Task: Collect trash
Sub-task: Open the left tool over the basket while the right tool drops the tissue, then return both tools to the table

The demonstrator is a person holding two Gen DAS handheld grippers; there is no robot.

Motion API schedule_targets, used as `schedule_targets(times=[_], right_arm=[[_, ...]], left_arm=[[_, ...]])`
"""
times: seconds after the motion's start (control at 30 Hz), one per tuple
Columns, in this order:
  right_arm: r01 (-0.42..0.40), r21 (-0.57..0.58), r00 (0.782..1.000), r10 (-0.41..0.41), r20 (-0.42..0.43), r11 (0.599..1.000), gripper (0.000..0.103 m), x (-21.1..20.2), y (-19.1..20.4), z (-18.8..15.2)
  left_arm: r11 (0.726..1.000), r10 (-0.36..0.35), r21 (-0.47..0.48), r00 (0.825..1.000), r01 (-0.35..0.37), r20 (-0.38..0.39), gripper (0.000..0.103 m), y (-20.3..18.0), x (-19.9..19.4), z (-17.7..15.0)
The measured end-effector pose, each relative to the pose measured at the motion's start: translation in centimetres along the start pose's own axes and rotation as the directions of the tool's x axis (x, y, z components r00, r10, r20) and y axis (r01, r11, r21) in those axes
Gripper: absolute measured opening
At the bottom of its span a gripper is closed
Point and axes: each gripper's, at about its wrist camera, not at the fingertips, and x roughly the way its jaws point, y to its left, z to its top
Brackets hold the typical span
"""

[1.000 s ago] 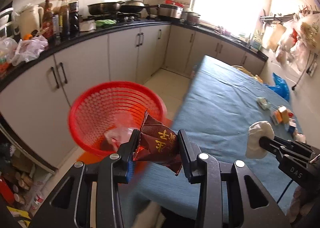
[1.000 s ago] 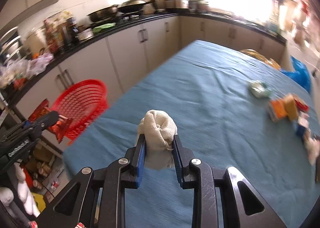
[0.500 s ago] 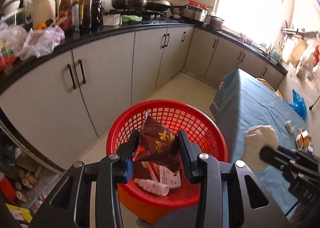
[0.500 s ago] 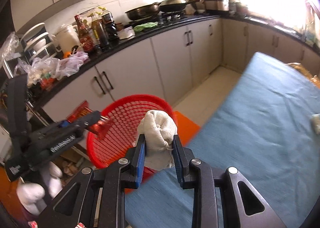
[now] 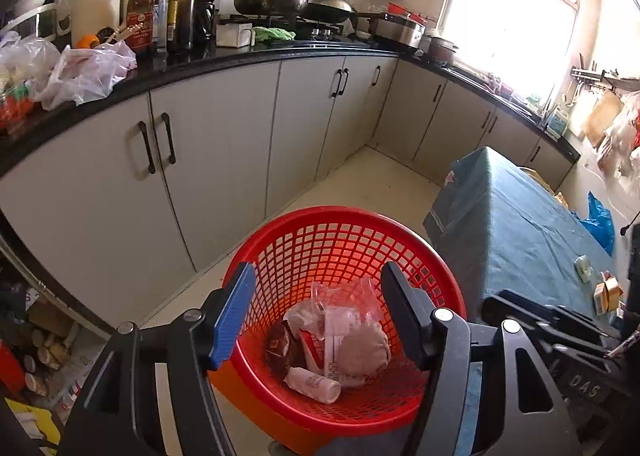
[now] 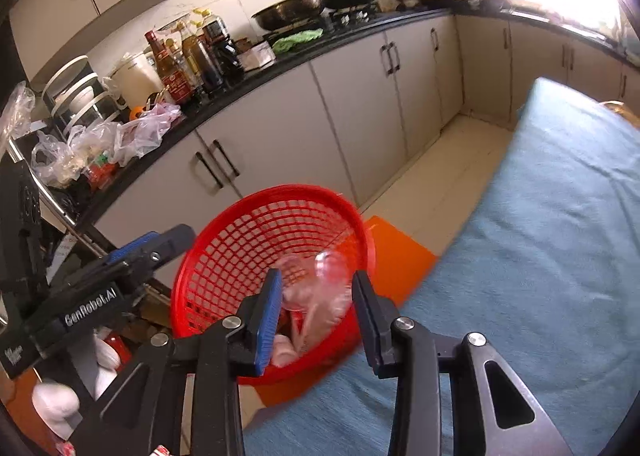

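Now | both jaws just spread, empty | red lattice plastic basket (image 5: 344,240): crumpled wrappers (image 5: 340,320) inside

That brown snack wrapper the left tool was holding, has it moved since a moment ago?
Yes. The wrapper has dropped from between the left tool, whose jaws have just opened, to the bottom of the red basket.

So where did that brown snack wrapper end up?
In the left wrist view, the brown wrapper lies inside the red basket, left of the white cloth ball.

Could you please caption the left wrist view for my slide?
Open left tongs over the red basket, trash inside.
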Motion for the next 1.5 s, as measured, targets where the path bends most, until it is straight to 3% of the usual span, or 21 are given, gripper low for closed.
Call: schedule_targets(times=[0.23,0.5,0.6,0.73,0.87,1.0,1.13,1.33,1.5], right_arm=[[0.079,0.056,0.997,-0.08,0.018,0.995,0.049,-4.0,-3.6,-2.3],[0.203,0.073,0.973,-0.21,0.101,0.976,0.074,-9.5,-6.4,-5.7],[0.239,0.079,0.959,-0.248,0.135,0.968,0.075,-11.7,-7.5,-6.8],[0.246,0.121,0.96,-0.259,0.107,0.962,0.075,-13.6,-9.8,-8.3],[0.296,0.156,0.945,-0.313,0.096,0.942,0.075,-15.7,-12.0,-9.9],[0.352,0.196,0.921,-0.376,0.1,0.915,0.075,-18.8,-14.7,-11.7],[0.406,0.248,0.893,-0.44,0.096,0.879,0.075,-22.4,-18.0,-13.9],[0.489,0.349,0.836,-0.544,0.076,0.8,0.075,-27.8,-23.4,-17.3],[0.542,0.426,0.784,-0.619,0.056,0.725,0.075,-31.8,-27.6,-19.1]], left_arm=[[0.999,0.023,0.038,0.999,-0.024,0.037,0.066,-1.4,-2.0,-1.2],[0.997,0.021,0.076,0.998,-0.026,0.061,0.076,-4.2,-4.4,-3.4],[0.996,0.012,0.09,0.998,-0.017,0.059,0.079,-5.8,-4.9,-4.2],[0.99,0.012,0.138,0.998,-0.021,0.061,0.082,-8.4,-5.4,-5.5],[0.982,-0.007,0.188,0.998,-0.004,0.055,0.084,-11.8,-5.8,-6.9],[0.971,0.005,0.236,0.998,-0.02,0.063,0.084,-14.7,-5.9,-7.7],[0.96,-0.032,0.28,0.998,0.014,0.06,0.084,-17.8,-6.1,-8.4],[0.923,-0.147,0.36,0.989,0.136,0.005,0.084,-23.2,-6.0,-8.9],[0.862,-0.264,0.426,0.961,0.275,-0.085,0.084,-29.2,-4.8,-9.3]])
